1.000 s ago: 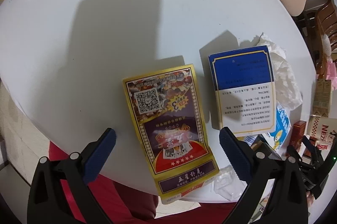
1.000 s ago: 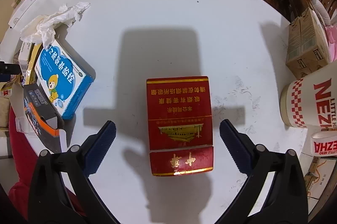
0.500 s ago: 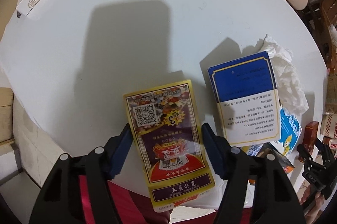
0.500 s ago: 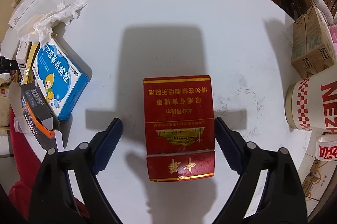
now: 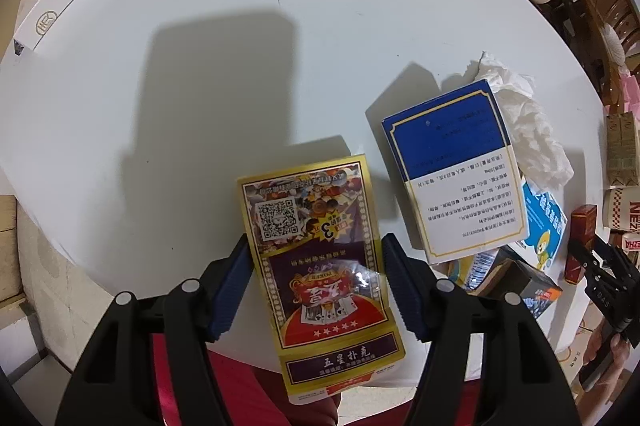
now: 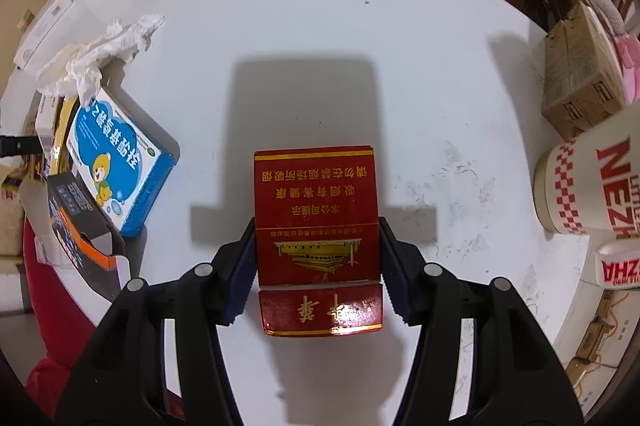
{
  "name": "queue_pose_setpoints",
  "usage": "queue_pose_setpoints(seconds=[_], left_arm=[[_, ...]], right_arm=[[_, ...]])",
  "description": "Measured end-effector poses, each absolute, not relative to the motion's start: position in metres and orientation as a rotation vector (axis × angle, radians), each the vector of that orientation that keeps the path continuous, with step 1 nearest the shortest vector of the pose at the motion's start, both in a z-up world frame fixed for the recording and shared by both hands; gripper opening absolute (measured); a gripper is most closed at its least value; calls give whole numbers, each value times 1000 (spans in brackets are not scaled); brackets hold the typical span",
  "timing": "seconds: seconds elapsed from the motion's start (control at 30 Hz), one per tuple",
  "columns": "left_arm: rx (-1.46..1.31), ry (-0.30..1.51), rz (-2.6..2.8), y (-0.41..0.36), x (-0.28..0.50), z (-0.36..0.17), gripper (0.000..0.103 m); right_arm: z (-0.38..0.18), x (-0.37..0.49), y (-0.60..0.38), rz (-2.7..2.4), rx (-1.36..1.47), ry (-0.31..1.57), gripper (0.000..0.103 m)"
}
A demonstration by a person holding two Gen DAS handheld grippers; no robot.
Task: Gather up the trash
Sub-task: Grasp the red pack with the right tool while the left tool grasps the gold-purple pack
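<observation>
The left gripper is clamped on the gold card box, which overhangs the table edge; bare tabletop lies ahead. The right gripper squeezes the red cigarette pack, with bare tabletop ahead and a paper cup right.

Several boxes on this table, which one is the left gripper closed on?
The gold playing-card box, held between the left gripper fingers. The blue-and-white box beside it lies free, and the red box is in the right gripper.
</observation>
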State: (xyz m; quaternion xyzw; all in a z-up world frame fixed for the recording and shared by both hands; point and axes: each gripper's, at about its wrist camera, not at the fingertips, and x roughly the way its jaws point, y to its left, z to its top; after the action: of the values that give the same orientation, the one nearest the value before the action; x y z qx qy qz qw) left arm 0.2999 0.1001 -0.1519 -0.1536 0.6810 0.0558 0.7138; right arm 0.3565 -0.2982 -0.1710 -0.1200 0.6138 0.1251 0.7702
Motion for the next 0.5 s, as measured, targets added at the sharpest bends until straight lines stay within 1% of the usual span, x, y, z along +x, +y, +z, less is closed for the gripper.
queue_pose_setpoints(seconds=[0.23,0.5], left_arm=[[-278,1463,84,94,286,-152,61],[-209,1361,28,89,259,-122,61]], right_arm=[[-156,356,-296,231,-223,1273,55],[-131,346,-301,230,-219,1193,55]])
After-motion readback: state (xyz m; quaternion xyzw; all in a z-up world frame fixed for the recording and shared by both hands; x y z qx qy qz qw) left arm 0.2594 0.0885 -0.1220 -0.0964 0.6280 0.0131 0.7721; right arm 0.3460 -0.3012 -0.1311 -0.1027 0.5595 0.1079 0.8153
